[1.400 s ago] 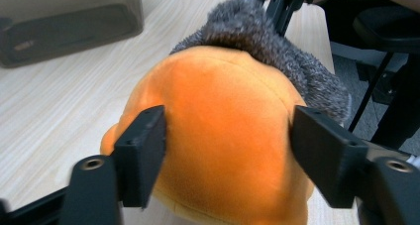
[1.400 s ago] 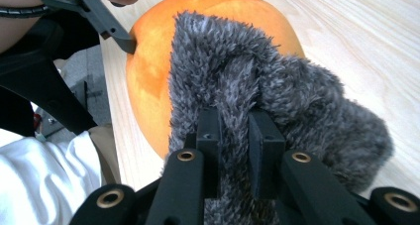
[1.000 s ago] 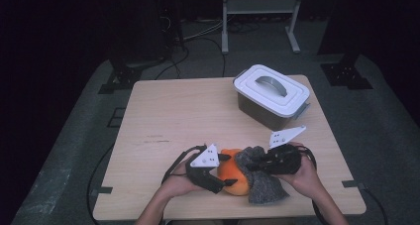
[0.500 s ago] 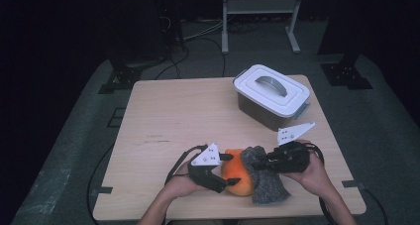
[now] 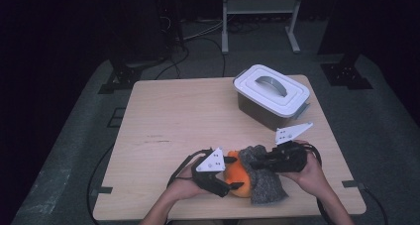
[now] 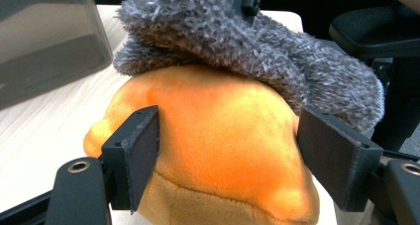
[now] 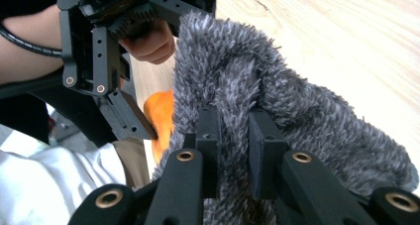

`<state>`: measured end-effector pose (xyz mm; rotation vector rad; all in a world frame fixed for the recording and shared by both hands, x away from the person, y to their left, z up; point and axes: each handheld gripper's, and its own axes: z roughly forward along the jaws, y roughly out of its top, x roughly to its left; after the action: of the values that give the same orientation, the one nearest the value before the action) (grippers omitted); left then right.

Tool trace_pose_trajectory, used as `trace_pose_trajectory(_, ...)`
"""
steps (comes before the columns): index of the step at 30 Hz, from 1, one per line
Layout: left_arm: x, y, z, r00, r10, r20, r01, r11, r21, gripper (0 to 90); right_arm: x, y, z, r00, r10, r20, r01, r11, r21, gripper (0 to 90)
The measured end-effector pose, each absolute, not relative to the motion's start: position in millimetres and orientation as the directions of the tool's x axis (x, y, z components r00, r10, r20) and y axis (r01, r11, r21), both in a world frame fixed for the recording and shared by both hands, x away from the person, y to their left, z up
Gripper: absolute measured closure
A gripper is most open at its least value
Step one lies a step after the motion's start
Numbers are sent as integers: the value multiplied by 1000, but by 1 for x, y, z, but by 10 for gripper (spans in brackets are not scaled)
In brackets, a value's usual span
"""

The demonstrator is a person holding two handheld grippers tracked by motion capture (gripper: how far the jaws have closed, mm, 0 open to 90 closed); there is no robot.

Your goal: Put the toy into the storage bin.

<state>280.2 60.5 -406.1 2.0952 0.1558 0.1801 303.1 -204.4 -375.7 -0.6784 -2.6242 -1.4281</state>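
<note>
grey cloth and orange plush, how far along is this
Done: the grey fuzzy cloth already drapes part of the orange plush toy. In hand: the left gripper clamps the toy; the right gripper pinches the cloth. Left: most of the toy shows uncovered.

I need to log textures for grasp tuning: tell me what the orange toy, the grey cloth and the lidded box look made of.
Orange toy: short smooth plush, seamed, likely stuffed. Grey cloth: shaggy long-pile fleece, matte. Lidded box: probably hard plastic, glossy white lid, smoky translucent walls.
</note>
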Motion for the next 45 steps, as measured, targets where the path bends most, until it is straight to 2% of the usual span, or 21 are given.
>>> trace_pose_trajectory(3, 281, 61, -401, 981, 186, 61, 41, -504, 862, 216, 305, -204, -381, -896, 331, 296, 428, 464, 776, 769)
trace_pose_trajectory(6, 285, 61, -399, 966, 254, 46, 86, -486, 870, 117, 302, -198, -383, -898, 306, 315, 431, 476, 766, 769)
trace_pose_trajectory(7, 286, 61, -402, 967, 251, 39, 91, -489, 868, 113, 301, -196, -383, -902, 291, 320, 427, 483, 764, 768)
trace_pose_trajectory(13, 281, 58, -405, 974, 222, 48, 69, -490, 869, 204, 295, -190, -371, -922, 295, 249, 370, 489, 790, 768)
trace_pose_trajectory(20, 278, 57, -405, 979, 189, 74, 34, -511, 859, 209, 296, -189, -373, -922, 295, 251, 371, 489, 790, 769)
trace_pose_trajectory(27, 289, 74, -407, 980, 194, 37, 75, -538, 840, 212, 304, -200, -388, -899, 330, 288, 424, 490, 762, 767)
trace_pose_trajectory(32, 288, 73, -400, 977, 213, 32, 76, -480, 874, 165, 304, -195, -391, -899, 337, 278, 419, 482, 770, 763)
trace_pose_trajectory(36, 284, 69, -405, 978, 188, 93, 22, -533, 846, 244, 300, -185, -391, -911, 317, 263, 394, 488, 779, 763)
trace_pose_trajectory(45, 304, 95, -413, 970, 243, -3, 135, -526, 839, 267, 307, -189, -405, -893, 350, 284, 433, 489, 757, 761)
